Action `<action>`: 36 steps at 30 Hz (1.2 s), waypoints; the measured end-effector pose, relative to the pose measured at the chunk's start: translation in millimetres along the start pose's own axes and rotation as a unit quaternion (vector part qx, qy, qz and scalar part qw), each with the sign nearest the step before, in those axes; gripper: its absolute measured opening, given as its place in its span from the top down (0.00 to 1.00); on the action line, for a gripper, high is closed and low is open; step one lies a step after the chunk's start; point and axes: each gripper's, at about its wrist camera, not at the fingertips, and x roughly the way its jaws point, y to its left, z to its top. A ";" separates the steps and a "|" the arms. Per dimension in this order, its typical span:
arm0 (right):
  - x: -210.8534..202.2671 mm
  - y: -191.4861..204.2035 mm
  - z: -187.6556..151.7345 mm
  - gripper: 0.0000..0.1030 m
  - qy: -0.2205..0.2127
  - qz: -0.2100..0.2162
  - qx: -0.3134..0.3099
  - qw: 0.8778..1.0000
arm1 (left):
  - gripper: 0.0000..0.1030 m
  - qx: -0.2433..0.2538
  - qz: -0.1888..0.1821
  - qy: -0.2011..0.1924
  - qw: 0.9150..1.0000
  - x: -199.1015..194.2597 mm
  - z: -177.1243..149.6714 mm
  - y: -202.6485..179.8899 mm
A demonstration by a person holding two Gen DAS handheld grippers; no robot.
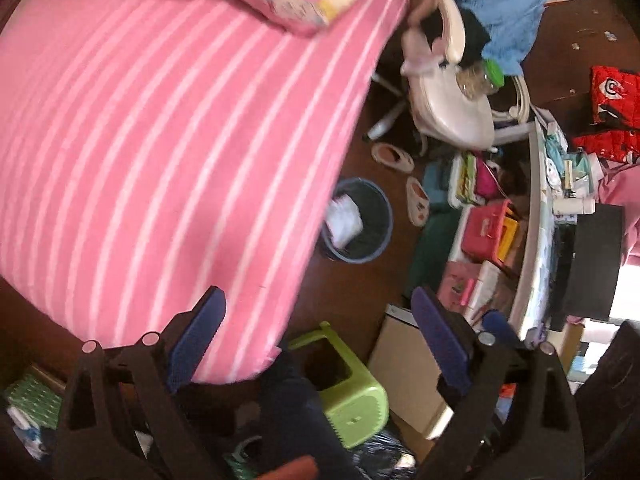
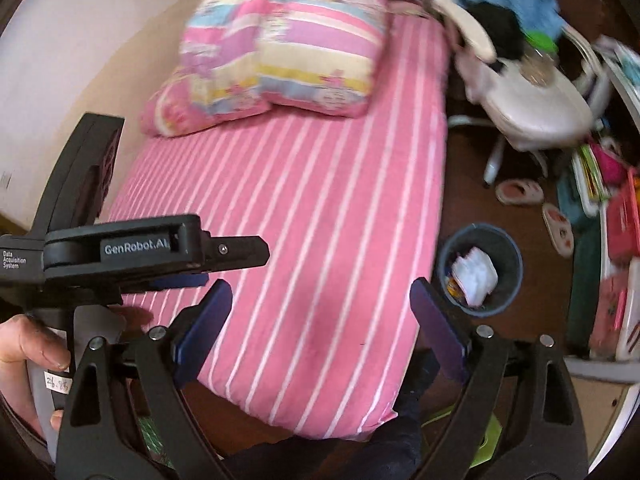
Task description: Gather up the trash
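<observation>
Both grippers spread wide, nothing between pads: left gripper (image 1: 318, 344), right gripper (image 2: 320, 324), both above pink bed (image 2: 312, 216). Trash (image 2: 476, 272), white crumpled wad, lies inside bin (image 2: 512, 248) on floor beside bed edge. Left gripper body and hand (image 2: 32, 348) visible in right wrist view.

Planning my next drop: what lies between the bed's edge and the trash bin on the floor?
Nothing. In the right wrist view the trash bin stands close beside the bed, with only a narrow strip of bare dark floor between them.
</observation>
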 end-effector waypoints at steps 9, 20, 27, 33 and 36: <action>-26.6 96.0 -10.2 0.12 -0.009 0.028 -0.084 0.996 | 0.09 0.002 0.042 -0.101 0.994 -106.8 -32.8 65.2; -38.1 170.9 -15.8 0.12 -0.034 0.062 -0.126 0.990 | 0.06 -0.014 0.095 -0.171 0.981 -177.1 -64.5 122.3; -43.7 189.4 -15.2 0.12 -0.052 0.069 -0.133 0.987 | 0.05 -0.016 0.114 -0.205 0.972 -202.7 -69.3 135.9; -48.1 184.5 -11.6 0.12 -0.062 0.064 -0.127 0.988 | 0.05 -0.001 0.121 -0.241 0.963 -219.1 -64.6 126.8; -50.1 179.2 -9.4 0.12 -0.066 0.058 -0.125 0.988 | 0.05 0.011 0.117 -0.231 0.966 -219.8 -55.7 118.6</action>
